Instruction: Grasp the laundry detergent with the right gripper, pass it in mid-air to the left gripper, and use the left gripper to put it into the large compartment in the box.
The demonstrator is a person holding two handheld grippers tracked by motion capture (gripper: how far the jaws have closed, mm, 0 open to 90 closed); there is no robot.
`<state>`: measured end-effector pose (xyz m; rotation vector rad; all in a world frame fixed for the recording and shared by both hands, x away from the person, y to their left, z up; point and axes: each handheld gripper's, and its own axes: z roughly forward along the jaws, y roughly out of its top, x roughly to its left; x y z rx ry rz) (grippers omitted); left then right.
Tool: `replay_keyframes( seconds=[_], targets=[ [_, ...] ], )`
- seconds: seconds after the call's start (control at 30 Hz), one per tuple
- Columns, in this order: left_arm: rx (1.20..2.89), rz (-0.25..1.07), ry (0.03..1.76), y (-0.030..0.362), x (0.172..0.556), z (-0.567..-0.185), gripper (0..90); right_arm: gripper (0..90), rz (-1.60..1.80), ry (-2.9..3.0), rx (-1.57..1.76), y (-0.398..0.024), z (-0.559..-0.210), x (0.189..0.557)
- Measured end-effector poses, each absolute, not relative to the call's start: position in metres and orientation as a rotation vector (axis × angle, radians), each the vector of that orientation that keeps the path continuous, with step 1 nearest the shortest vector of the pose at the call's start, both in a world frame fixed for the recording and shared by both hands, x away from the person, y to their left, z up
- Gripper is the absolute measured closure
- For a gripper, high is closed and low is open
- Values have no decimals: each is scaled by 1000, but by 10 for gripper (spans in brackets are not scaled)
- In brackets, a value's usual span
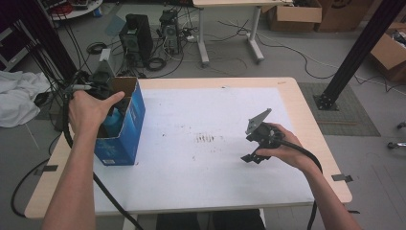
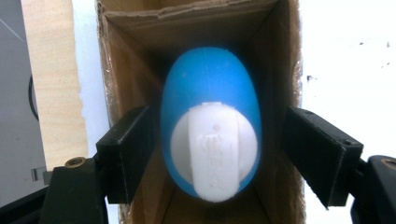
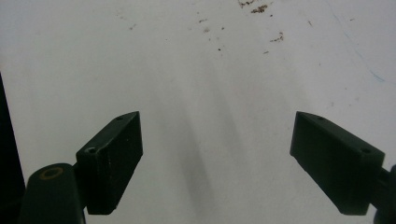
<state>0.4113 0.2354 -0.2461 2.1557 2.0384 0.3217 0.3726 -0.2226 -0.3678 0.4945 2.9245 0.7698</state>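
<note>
Reaching into the blue box (image 1: 125, 125), left gripper (image 2: 210, 154) jaws straddle the blue bottle (image 2: 210, 93), not yet clamped. Bottle inside box. Right gripper (image 3: 217, 158) gapes idle, well apart from box.

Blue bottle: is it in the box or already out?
In. The left gripper view shows the blue bottle with its white cap down inside the open cardboard box, between the spread left tongs, not clamped.
</note>
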Motion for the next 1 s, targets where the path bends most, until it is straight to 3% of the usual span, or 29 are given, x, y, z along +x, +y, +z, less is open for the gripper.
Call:
replay_keyframes(
  seconds=[0.5, 1.0],
  targets=[
    [2171, 344, 1964, 219, 410, -208, 175, 168, 763, 2928, 497, -222, -368, 373],
    [2391, 352, 1564, 157, 400, -159, 172, 167, 749, 2933, 500, -223, -365, 373]
  ],
)
